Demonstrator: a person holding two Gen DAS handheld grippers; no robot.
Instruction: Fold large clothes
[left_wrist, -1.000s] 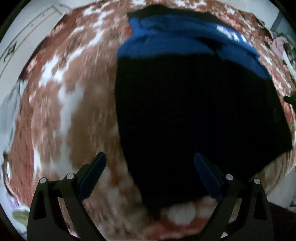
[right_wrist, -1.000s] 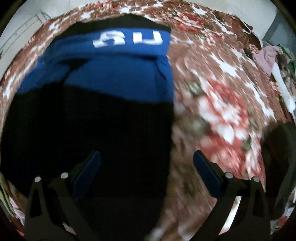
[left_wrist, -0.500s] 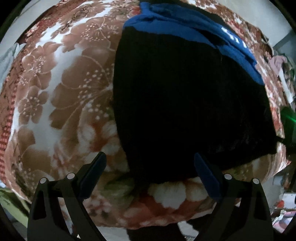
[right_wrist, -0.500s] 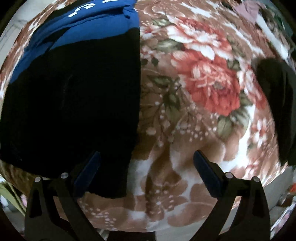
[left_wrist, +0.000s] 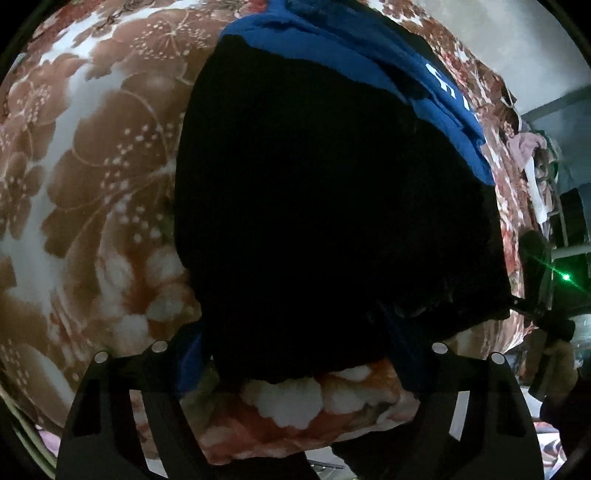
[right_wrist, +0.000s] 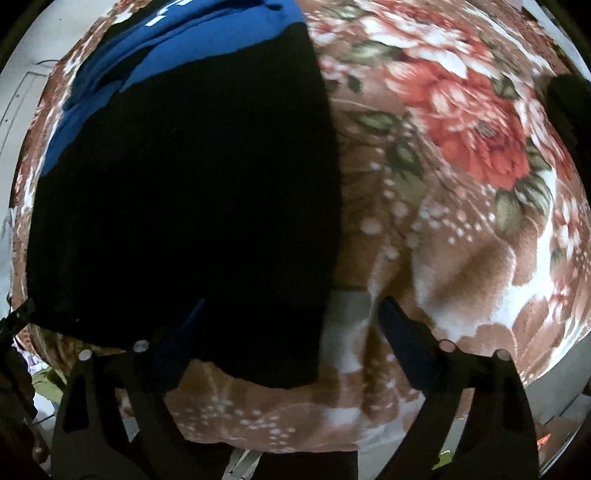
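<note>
On the floral blanket, as seen from the left wrist, one black-and-blue garment is laid flat, the blue part at 12 o'clock. The left gripper is pointed down at the near black hem; its two fingers are set wide and are closing, with the hem's corner between them, not yet pressed. One green light is seen at 3 o'clock.

From the right wrist, the same garment is found at 9 o'clock on the blanket. The right gripper is wide and closing around the hem's other corner, which is not yet clamped.
</note>
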